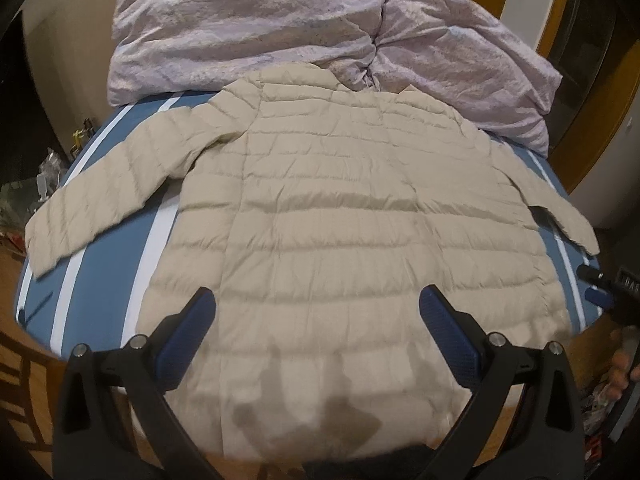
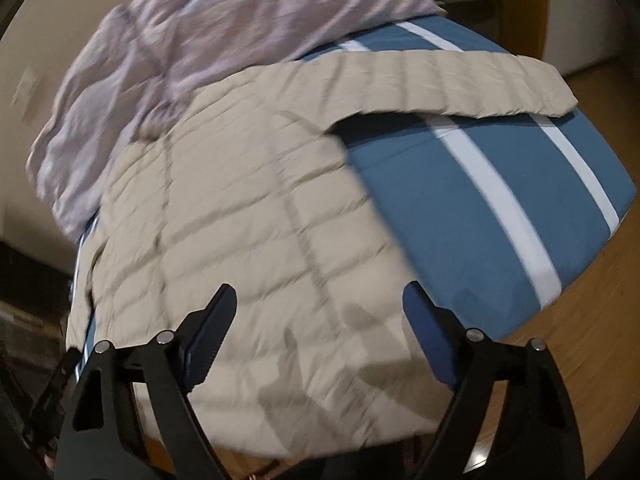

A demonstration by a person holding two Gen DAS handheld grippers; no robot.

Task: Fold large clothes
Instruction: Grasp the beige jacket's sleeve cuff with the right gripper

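So we've got the beige puffer jacket [image 1: 340, 216] spread flat on the bed [image 1: 120, 264], the one with the blue sheet and white stripes. Its hem hangs over the near edge and its collar is up against a crumpled lilac duvet [image 1: 248, 28] heaped at the far edge. Both sleeves are stretched out toward the side edges, one sleeve [image 2: 440, 80] reaching almost to the bed's corner. Our left tongs [image 1: 316, 300] hover wide open above the hem with nothing in them. Our right tongs [image 2: 318, 296] also stand well apart, empty, over the jacket's lower part, not touching the fabric as far as we can see
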